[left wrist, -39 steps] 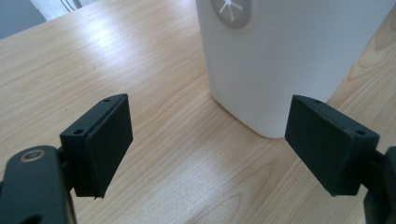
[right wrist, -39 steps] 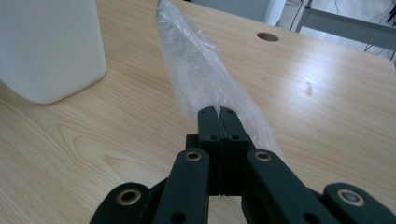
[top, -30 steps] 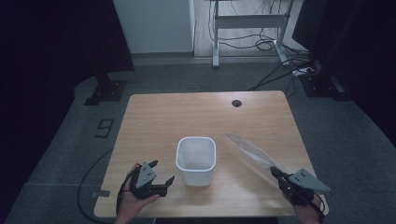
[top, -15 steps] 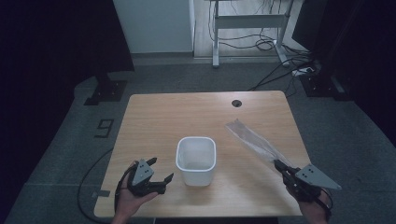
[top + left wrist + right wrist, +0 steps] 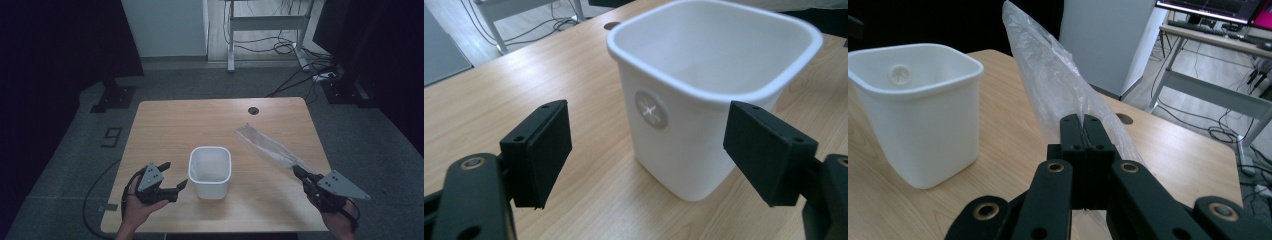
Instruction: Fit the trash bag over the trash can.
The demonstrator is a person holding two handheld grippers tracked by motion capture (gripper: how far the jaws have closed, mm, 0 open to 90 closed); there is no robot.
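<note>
So, left to right with the white bin [image 5: 210, 171] as my anchor. My left tool [image 5: 171, 180] sits just left of the bin, jaws spread wide with nothing between them, though they've just been easing inward a touch. In the left gripper view the bin's wall [image 5: 684, 135] lines up in the gap ahead of both pads [image 5: 541, 150], which don't touch it, so I reckon I'm parked there to steady it once the liner goes in. The bin itself stands upright and empty in the middle of the worktop [image 5: 175, 125], near my edge. Right of the bin, my right tool [image 5: 299, 173] is clamped tight on one end of the clear plastic bag [image 5: 265, 146]. The bag stretches away from the jaws as a long crumpled strip, off to the bin's right and apart from it. Holding it by the end probably lets it hang free so I can shake it open.
</note>
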